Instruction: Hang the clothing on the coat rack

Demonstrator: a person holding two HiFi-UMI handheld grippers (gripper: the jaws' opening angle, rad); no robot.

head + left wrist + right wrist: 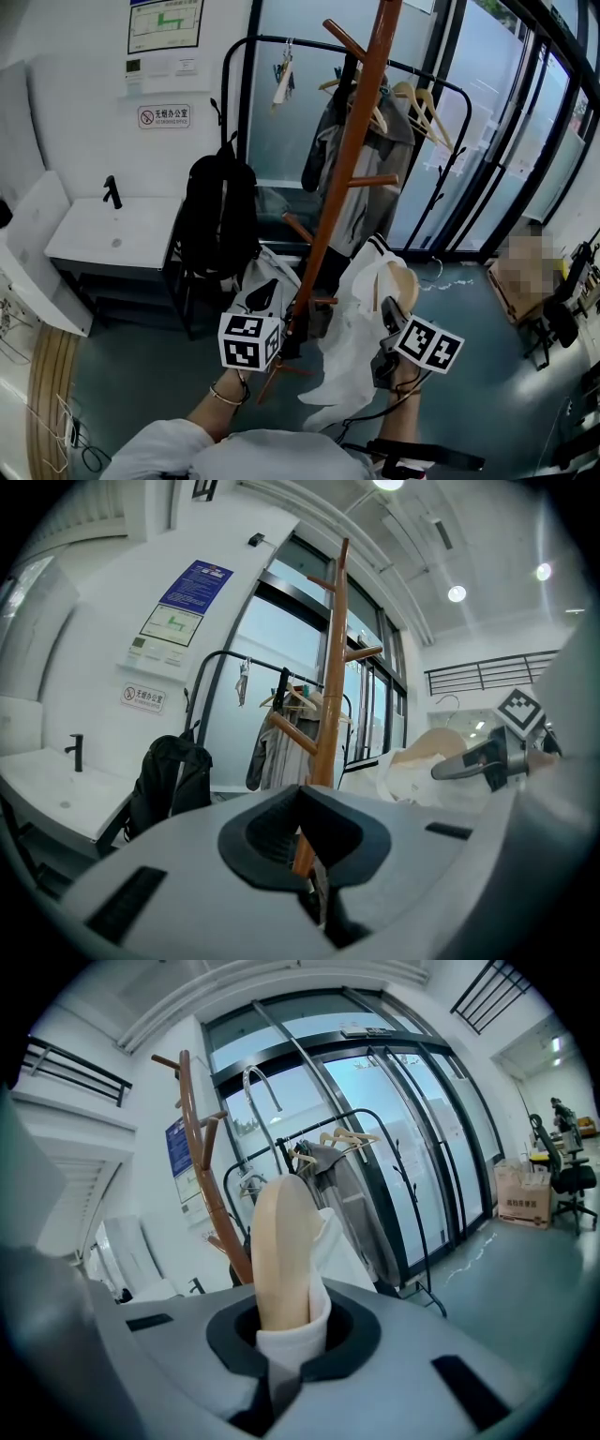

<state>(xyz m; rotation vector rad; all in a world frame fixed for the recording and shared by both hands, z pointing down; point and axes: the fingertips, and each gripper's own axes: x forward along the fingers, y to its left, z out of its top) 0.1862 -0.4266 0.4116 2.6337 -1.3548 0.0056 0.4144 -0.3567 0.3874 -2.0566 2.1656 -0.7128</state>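
**White garment on its hanger, held just right of the coat rack**

Around the coat rack (349,169) I saw plenty. A black backpack (217,220) hung just left of it, and a white sink (112,234) stood further left against the wall. Behind it, a black garment rail (281,42) carried a grey jacket (326,141) and bare wooden hangers (422,111). The rack's own lower pegs (300,228) jutted out toward both grippers.

My left arm reached in low at the pole's left side, with a bracelet (225,394) on the wrist. The left gripper (305,846) had its jaws drawn nearly together. The pole showed in the slit between them, and I couldn't tell whether they pinched it.

My right arm came up on the pole's right side. The right gripper (291,1335) was clenched on the end of a pale wooden hanger (281,1241) sleeved in the white garment (347,347). The garment draped down just right of the pole, not yet on any peg.
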